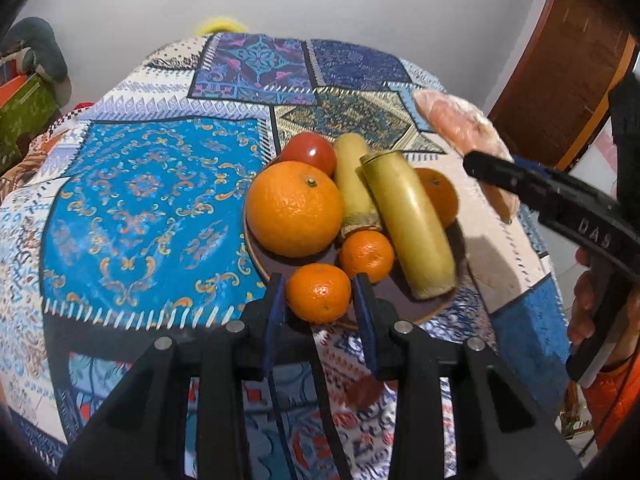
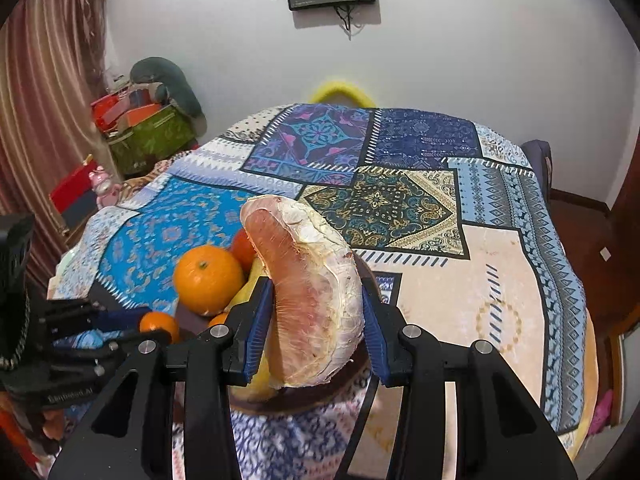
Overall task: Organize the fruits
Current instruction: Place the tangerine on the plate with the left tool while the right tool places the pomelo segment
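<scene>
A brown plate [image 1: 424, 312] on the patchwork tablecloth holds a large orange [image 1: 294, 208], a tomato [image 1: 310, 152], two yellow banana pieces [image 1: 408, 224], another orange [image 1: 440, 196] and two small mandarins [image 1: 366, 254]. My left gripper [image 1: 319, 294] is shut on the nearer mandarin [image 1: 319, 294] at the plate's front rim. My right gripper [image 2: 316, 316] is shut on a peeled pink pomelo wedge [image 2: 308, 288] held above the plate's right side; the wedge also shows in the left wrist view [image 1: 460, 128].
The table [image 2: 460, 272] is covered by a patterned cloth. A wooden door [image 1: 560, 80] stands at the right. Boxes and a grey cushion [image 2: 160, 96] sit beyond the table's left edge. A yellow chair back [image 2: 340, 90] rises behind the far edge.
</scene>
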Tool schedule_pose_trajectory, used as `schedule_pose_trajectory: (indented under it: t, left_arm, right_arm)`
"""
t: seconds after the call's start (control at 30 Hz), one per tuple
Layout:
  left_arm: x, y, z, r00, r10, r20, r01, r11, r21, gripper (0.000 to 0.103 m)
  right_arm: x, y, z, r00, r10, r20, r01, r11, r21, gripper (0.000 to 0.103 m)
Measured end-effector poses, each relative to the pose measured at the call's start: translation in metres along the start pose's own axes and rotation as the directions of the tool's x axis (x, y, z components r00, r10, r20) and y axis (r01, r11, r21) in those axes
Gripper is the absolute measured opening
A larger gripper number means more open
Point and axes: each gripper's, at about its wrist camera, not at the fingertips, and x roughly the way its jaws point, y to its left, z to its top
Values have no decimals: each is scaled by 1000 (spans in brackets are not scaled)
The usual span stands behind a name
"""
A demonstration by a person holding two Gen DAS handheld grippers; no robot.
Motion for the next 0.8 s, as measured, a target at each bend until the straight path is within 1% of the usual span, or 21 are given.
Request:
schedule_pose_trajectory:
  t: [0.1,0.3,0.37,0.53,0.6,0.67,0.77,0.8]
  left_arm:
    - [13,3,3,1000,-5,-13,6,1000,4,34]
    - [24,2,10,1000,-10,-14,10,1000,11,34]
    - [27,2,11,1000,-13,-15,13,1000,9,34]
    - [29,2,12,1000,-13,-18,13,1000,10,35]
    - [28,3,12,1000,-7,-20,7,1000,10,40]
    - [29,5,13,1000,-13,-24,13,1000,-2,41]
    - [29,6,14,1000,-13,-27,13,1000,-14,41]
    - [29,5,14,1000,-6,-26,6,1000,-9,42]
  right_arm:
    - [16,-2,3,999,-15,-33,16,1000,12,39]
    - [43,-2,1,995,-42,-91,43,999,9,40]
    - [44,-3,1,995,-49,-82,49,999,8,40]
    - [45,-4,2,995,-33,-96,33,999,-10,40]
    - [45,-2,2,995,-39,-95,36,999,-29,40]
    - [44,0,2,994,-49,-97,45,998,-48,40]
    - [40,-1,2,995,-37,-97,33,998,-45,42]
    - [38,-1,2,995,-31,-96,28,999,-41,43]
